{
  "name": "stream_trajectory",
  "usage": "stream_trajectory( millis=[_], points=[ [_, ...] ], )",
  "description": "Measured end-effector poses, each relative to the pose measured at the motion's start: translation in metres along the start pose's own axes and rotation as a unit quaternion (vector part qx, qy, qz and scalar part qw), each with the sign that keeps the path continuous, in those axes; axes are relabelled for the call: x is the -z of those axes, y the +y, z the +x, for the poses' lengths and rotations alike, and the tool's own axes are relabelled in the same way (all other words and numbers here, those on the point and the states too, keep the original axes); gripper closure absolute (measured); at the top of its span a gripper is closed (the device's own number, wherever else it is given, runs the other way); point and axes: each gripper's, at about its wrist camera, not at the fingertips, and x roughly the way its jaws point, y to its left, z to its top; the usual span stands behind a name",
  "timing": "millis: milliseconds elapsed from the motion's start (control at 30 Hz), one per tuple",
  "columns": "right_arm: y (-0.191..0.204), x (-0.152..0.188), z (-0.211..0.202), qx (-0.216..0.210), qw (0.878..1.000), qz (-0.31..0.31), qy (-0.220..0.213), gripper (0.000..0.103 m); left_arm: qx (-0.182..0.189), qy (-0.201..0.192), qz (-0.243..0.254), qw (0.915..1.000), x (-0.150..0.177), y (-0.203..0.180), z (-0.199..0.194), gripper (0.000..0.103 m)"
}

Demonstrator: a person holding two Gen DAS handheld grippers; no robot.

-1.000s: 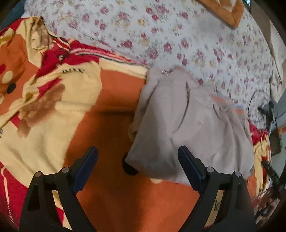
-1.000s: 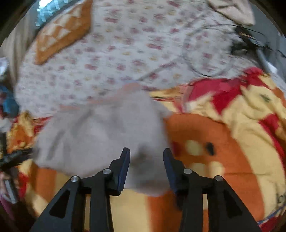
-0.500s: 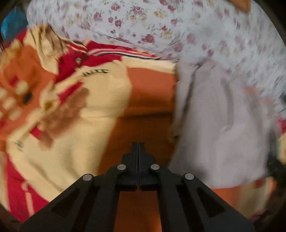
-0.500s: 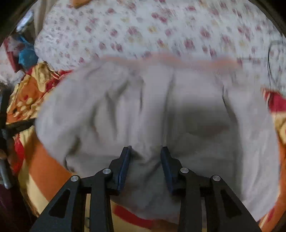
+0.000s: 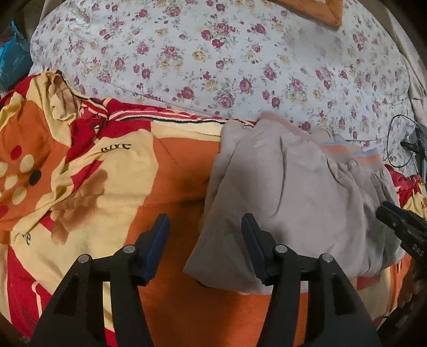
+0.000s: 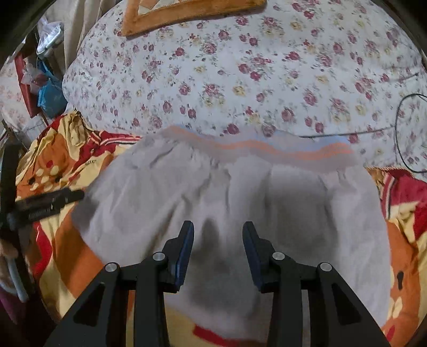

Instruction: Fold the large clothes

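Note:
A folded grey garment (image 5: 288, 197) with an orange and blue striped waistband lies on an orange, red and yellow blanket (image 5: 112, 170). It also shows in the right wrist view (image 6: 229, 192), waistband at the far side. My left gripper (image 5: 205, 240) is open and empty, over the garment's near left corner. My right gripper (image 6: 217, 248) is open and empty, just above the garment's near middle. The right gripper's tip (image 5: 400, 227) shows at the garment's right edge in the left wrist view.
A white floral bedsheet (image 5: 213, 53) lies beyond the blanket (image 6: 66, 160). An orange cushion (image 6: 186, 10) sits at the far edge. A black cable (image 5: 400, 144) lies at the right. Clutter with a blue bag (image 6: 50, 93) stands at the far left.
My left gripper shut half a second ago and has opened again beside the garment. My right gripper has opened a little wider and stays over the garment.

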Motion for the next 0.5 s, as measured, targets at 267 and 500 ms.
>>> stream_trajectory(
  millis=[267,500],
  points=[
    [0.004,-0.013,0.048,0.016,1.0,0.019,0.004,0.064,-0.013,0.004,0.007,0.9999,-0.003,-0.002,0.008,0.048],
    [-0.001,-0.004,0.083,0.044,0.999,0.014,0.016,0.064,-0.019,0.008,0.012,0.9997,-0.002,-0.005,0.013,0.046]
  ],
)
